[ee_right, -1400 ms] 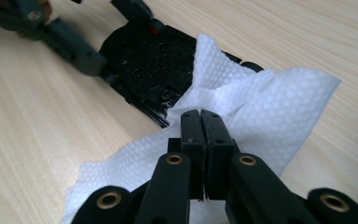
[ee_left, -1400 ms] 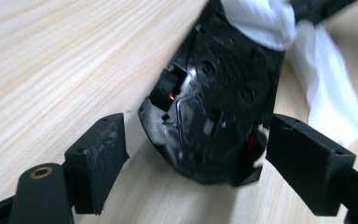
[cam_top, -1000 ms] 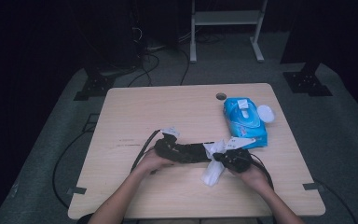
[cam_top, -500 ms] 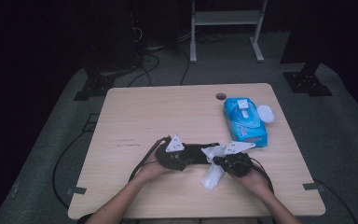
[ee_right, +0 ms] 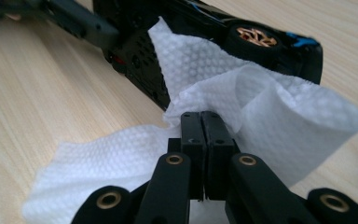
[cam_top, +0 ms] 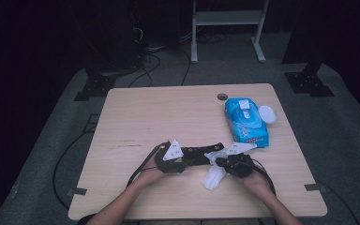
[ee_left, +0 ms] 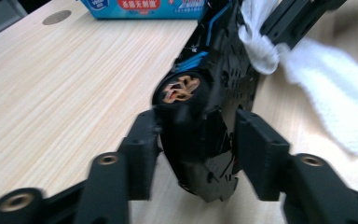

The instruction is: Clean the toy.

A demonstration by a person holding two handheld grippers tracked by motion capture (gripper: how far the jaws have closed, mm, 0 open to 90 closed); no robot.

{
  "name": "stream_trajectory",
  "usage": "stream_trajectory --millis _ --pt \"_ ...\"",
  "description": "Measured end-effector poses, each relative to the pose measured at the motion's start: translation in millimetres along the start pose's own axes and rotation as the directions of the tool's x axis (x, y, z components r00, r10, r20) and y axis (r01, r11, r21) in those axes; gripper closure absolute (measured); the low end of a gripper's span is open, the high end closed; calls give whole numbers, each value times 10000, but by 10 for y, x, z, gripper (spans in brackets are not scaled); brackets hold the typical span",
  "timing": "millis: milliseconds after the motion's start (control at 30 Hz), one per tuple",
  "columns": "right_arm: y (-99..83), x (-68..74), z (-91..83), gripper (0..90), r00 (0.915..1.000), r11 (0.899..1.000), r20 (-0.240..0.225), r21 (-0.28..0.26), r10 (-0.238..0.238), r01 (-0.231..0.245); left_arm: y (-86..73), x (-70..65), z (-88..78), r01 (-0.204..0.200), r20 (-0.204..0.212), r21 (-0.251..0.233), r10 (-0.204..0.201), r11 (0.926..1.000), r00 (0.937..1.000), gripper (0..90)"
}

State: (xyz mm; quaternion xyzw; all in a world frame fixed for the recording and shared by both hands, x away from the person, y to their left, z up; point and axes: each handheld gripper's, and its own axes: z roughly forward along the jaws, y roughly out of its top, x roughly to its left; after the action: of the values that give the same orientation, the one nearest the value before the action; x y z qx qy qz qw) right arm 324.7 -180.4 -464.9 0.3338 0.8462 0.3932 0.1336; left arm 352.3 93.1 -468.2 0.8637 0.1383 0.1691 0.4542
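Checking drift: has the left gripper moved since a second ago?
Yes. The left gripper slid right, toward the blue pack; its fingers have just been closing around the toy car.

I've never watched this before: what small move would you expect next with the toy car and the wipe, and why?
Probably a short rub of the white wipe along the black toy car. The left gripper has just been closing with the car between its jaws, steadying it, and the right gripper pinches the wipe against the car's underside.

Embossed paper wipe [ee_right: 242,93], glossy plastic car [ee_left: 209,107]

Black toy car [ee_left: 205,126] w/ gold wheels, tipped on side; white wipe [ee_right: 242,107] draped against it
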Motion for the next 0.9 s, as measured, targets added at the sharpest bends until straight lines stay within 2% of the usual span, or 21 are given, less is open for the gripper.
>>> stream_trajectory --millis 133,200,300,367,500,633,733,833,900 --pt "-27 -33 5 882 9999 9999 -2 94 106 -106 -9 -27 31 -11 365 276 1 9996 9993 533" --pt "-32 -31 -1 882 10000 9999 -30 129 62 -62 -1 -41 48 -31 417 282 20 9996 9991 539" --pt "-29 -13 -42 882 9998 9999 -155 112 99 -97 18 -38 61 149 473 174 -157 9997 9988 556" --pt "-11 17 -116 883 9994 9999 -312 -74 135 -138 27 -28 53 171 489 92 -175 9998 9987 599" --pt "58 71 -285 883 9992 9982 -396 -595 73 -97 30 -33 57 -115 366 80 112 9999 9993 638" --pt "254 116 -387 883 9988 9906 -499 -1368 -1 -67 23 -19 58 -58 324 -16 58 10000 9995 646" --pt "458 173 -324 883 9981 9857 -554 -1676 -251 155 23 -25 59 -90 235 -8 90 10000 9997 648" --pt "625 241 -156 883 9971 9872 -702 -1588 -277 163 22 -20 52 -88 231 -35 89 10000 9997 647" --pt "717 277 -8 882 9953 9883 -954 -1523 -154 7 17 -13 40 -54 199 -88 56 9999 9998 646"
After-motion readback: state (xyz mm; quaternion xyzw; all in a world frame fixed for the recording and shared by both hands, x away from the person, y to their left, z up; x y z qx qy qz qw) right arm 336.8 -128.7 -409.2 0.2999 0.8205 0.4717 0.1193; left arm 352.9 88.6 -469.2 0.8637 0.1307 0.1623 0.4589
